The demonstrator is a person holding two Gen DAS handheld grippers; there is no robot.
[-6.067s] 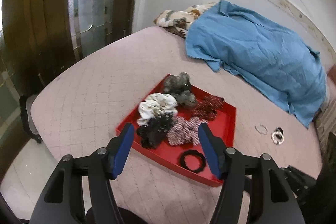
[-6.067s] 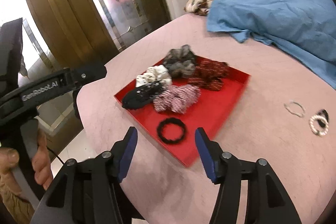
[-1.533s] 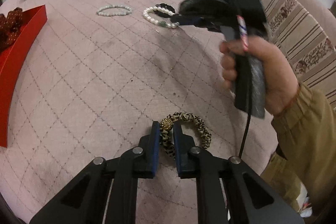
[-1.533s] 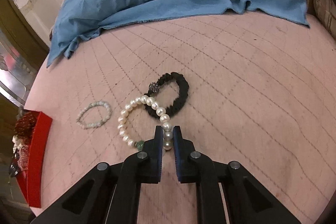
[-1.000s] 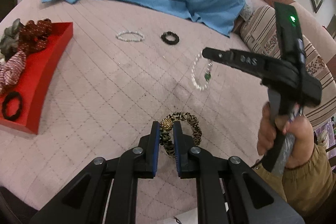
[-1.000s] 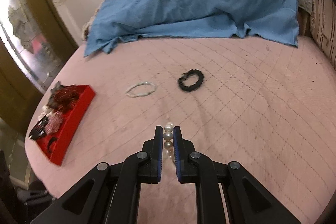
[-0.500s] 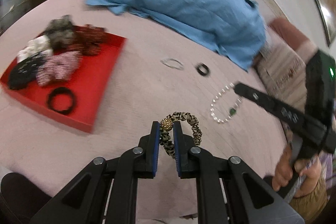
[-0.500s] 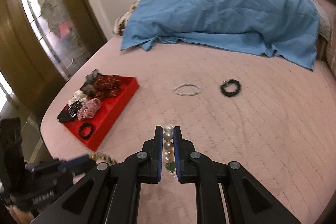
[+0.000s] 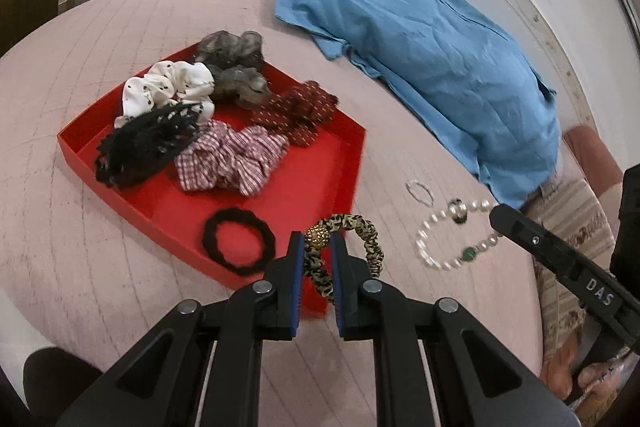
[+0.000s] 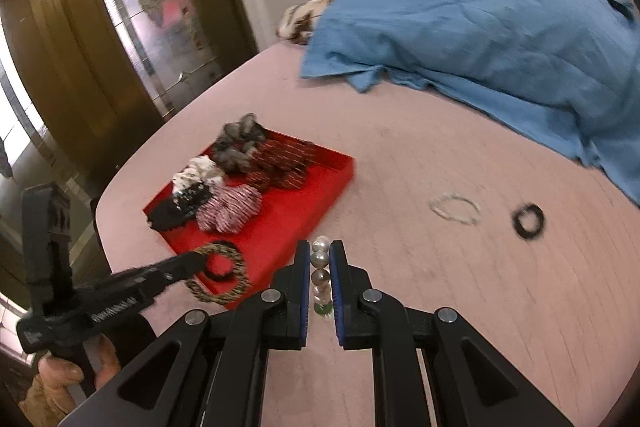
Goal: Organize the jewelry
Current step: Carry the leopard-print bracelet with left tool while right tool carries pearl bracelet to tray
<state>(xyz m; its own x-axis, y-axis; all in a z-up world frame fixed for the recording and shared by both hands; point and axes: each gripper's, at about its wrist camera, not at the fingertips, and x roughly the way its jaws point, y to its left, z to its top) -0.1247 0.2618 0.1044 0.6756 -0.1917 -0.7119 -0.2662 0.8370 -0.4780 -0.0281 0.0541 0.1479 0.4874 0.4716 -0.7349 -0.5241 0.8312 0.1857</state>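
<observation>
My left gripper (image 9: 316, 243) is shut on a leopard-print hair tie with a gold bead (image 9: 360, 239) and holds it in the air over the near right corner of the red tray (image 9: 344, 163). It also shows in the right wrist view (image 10: 224, 279). My right gripper (image 10: 320, 255) is shut on a pearl bracelet (image 10: 320, 259) and holds it above the pink table, right of the tray (image 10: 336, 183). The bracelet hangs in the left wrist view (image 9: 440, 239). The tray holds several scrunchies (image 9: 232, 159) and a black hair tie (image 9: 238, 241).
A pale bead bracelet (image 10: 454, 209) and a black hair tie (image 10: 528, 219) lie on the pink table (image 10: 480, 287) right of the tray. A blue cloth (image 10: 480, 27) covers the table's far side. A striped sofa (image 9: 576, 211) stands at the right.
Both grippers went from open near the tray to shut on items picked off the table, lifted them and carried them leftward to the tray. The tray is now close below the left gripper.
</observation>
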